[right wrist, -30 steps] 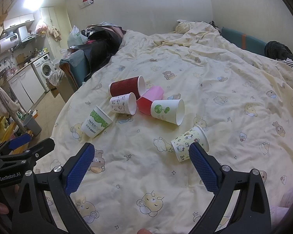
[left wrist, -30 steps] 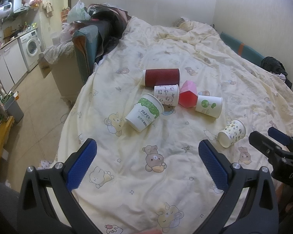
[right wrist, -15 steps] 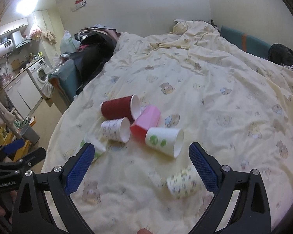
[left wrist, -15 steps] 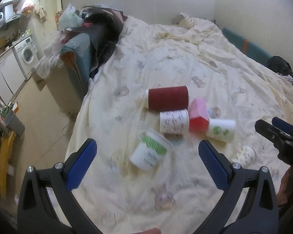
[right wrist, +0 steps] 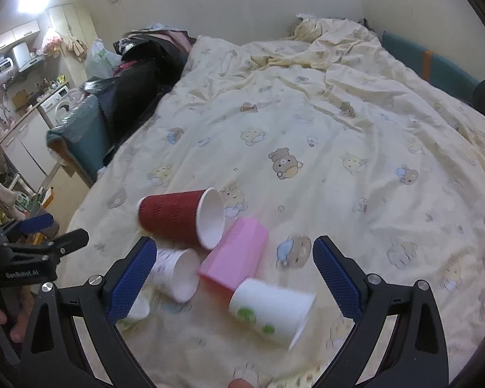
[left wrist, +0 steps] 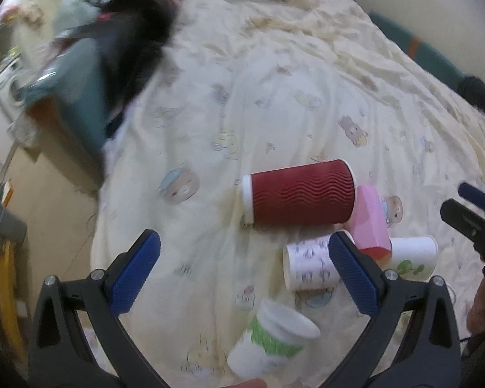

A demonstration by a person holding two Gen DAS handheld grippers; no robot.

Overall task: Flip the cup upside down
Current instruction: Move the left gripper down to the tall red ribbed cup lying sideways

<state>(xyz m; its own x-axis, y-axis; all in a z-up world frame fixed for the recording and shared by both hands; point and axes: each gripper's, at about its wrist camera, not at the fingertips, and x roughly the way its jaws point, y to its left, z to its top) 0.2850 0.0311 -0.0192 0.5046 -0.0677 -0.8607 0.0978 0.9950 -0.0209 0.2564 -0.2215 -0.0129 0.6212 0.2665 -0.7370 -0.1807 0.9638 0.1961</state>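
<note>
Cups lie tipped on the bed point(right wrist: 339, 123), the red cup point(left wrist: 300, 192) touching the pink cup point(right wrist: 234, 255); left gripper point(left wrist: 242, 271) and right gripper point(right wrist: 231, 273) both spread, empty.

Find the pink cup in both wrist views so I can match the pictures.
Left wrist: the pink cup lies right of centre, just right of the red cup, on its side, its lower end beside the right blue pad.
Right wrist: the pink cup lies low at centre, below and right of the red cup's open mouth.
Shared landmark: the red cup, next to it in both.
</note>
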